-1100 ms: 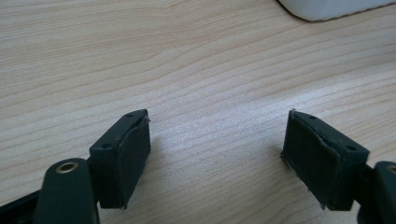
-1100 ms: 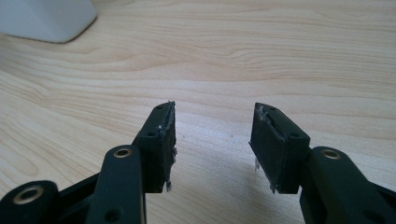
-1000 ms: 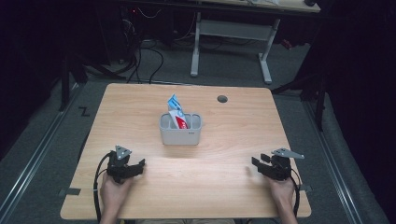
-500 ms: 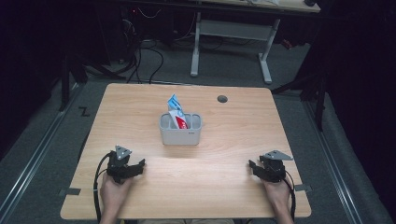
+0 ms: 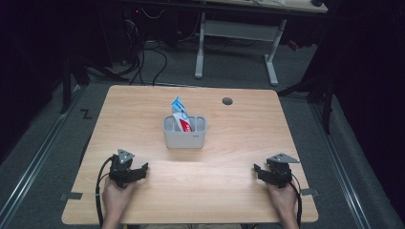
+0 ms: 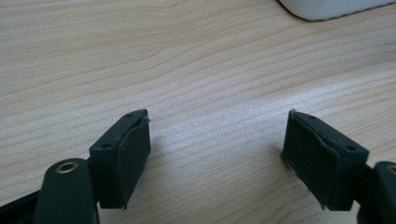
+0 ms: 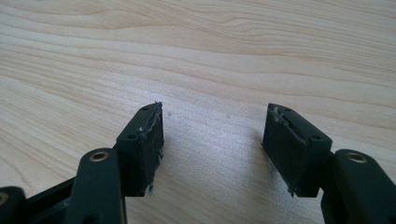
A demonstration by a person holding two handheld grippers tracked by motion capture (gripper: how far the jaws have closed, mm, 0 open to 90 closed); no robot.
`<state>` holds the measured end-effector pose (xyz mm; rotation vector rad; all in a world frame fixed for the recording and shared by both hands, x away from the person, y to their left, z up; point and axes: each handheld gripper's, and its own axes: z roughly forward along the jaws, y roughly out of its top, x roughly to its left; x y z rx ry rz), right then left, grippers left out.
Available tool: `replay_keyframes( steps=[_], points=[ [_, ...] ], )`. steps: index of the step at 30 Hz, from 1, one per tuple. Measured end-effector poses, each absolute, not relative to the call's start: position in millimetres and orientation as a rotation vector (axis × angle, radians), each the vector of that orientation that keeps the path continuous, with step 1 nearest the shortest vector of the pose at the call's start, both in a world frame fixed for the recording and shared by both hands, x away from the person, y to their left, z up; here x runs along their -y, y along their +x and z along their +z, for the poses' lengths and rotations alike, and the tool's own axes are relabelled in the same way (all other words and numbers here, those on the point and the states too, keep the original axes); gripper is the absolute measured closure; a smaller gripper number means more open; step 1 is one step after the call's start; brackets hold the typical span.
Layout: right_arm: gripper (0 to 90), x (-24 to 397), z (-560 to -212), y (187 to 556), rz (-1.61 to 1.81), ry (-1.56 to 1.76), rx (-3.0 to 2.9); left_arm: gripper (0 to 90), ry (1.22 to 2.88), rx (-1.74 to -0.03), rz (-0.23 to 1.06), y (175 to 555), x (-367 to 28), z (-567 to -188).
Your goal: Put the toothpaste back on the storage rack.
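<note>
1. Resting on the bench [image 5: 143, 119], our left gripper [image 5: 136, 174] sits near the front left corner, released, bare wood between its jaws.
2. Our right gripper [image 5: 260, 172] sits near the front right corner; its jaws have just been opening and grasp nothing.
3. We see the grey caddy [image 5: 185, 137] mid-bench, well apart from both, a red, white and blue tube [image 5: 180, 116] standing tilted inside.

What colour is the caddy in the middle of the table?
Light grey caddy, plain and unpatterned; clearest in the high view.
</note>
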<state>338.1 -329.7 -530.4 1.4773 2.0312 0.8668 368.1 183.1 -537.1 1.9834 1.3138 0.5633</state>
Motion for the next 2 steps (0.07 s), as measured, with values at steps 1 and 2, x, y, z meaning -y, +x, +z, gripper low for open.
replay_keyframes(
  steps=[1, 2],
  points=[
    [38.1, 329.6, -530.3, 338.0, 0.866, 1.479, -2.031, 23.4, 1.984, -1.314, 0.563, 368.0, -183.1, -537.1],
    [37.9, 329.7, -530.4, 338.1, 0.867, 1.477, -2.031, 23.4, 1.983, -1.314, 0.563, 368.0, -183.1, -537.1]
  ],
)
